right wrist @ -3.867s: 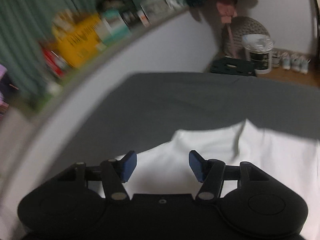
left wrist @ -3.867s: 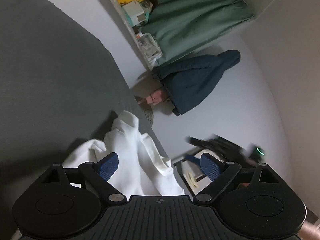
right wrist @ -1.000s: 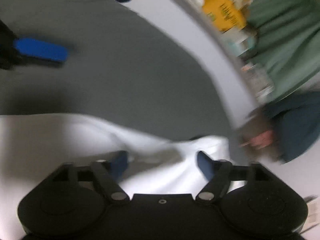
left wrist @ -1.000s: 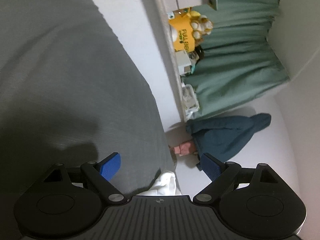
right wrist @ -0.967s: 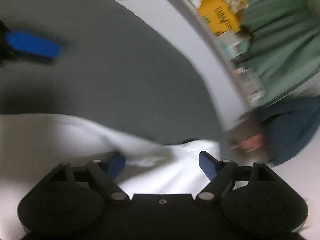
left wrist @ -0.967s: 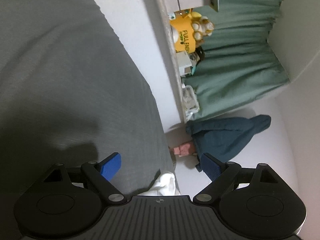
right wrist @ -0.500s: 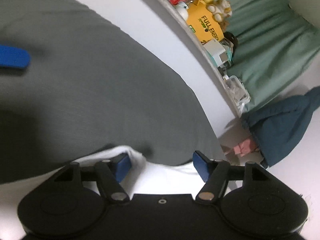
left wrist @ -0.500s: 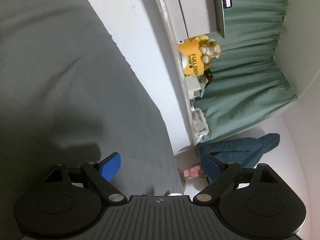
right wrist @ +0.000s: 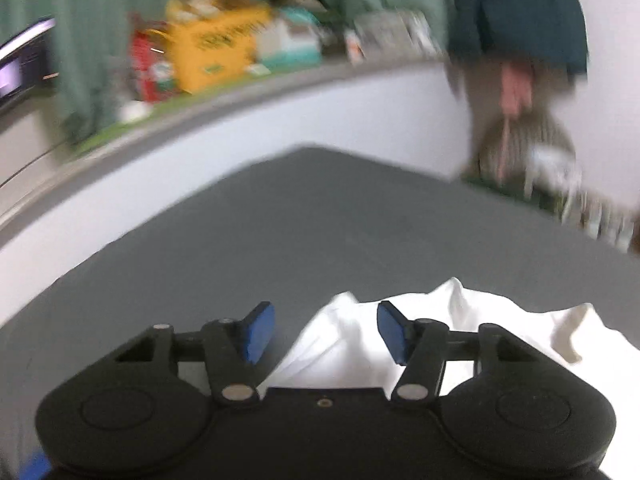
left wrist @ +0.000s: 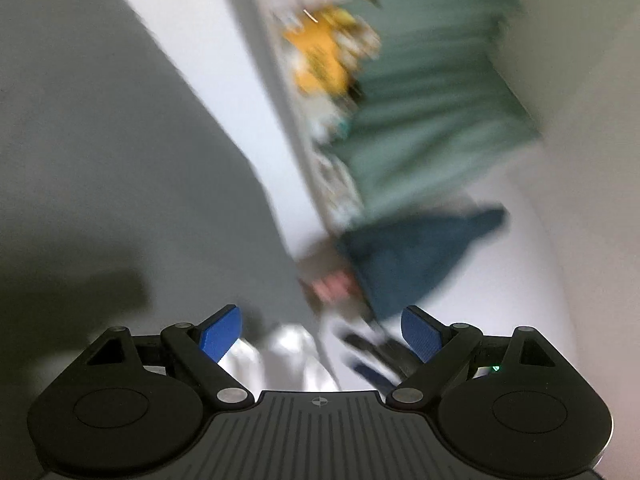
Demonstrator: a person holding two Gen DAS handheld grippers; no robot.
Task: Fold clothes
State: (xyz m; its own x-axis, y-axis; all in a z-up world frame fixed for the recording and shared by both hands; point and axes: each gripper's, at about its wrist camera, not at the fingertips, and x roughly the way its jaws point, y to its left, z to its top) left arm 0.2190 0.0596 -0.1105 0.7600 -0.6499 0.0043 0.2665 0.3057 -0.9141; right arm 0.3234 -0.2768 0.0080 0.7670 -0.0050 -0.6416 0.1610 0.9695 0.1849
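Since a second ago the right gripper [right wrist: 326, 330] has swung round: the ledge with its clutter now runs across the top of its view instead of slanting down the right side, and its blue fingers [right wrist: 259, 333] have just been closing in, with a fold of the white garment [right wrist: 500, 336] rising between them. The pads stand clear of that cloth, so nothing is clamped. In the left view the garment, only a scrap at the lower edge a second ago, shows more.

Nearest in the right wrist view, the white garment lies crumpled on the grey bed [right wrist: 280, 216], spreading from between the fingers out to the lower right. Beyond it the bed runs bare to a white wall, and above that sits the ledge with a yellow box [right wrist: 216, 54] before a green curtain [right wrist: 100, 8]. A dark blue garment [right wrist: 516, 12] hangs at the far right, all of it blurred.

The left gripper [left wrist: 320, 334] is spread wide and holds nothing. Just past its fingers a bit of the white garment [left wrist: 288, 354] shows at the bed's edge. The grey bed [left wrist: 120, 160] fills the left of that view; farther off are the yellow box [left wrist: 320, 64], the green curtain [left wrist: 432, 112] and the dark blue garment [left wrist: 416, 256], smeared by motion.
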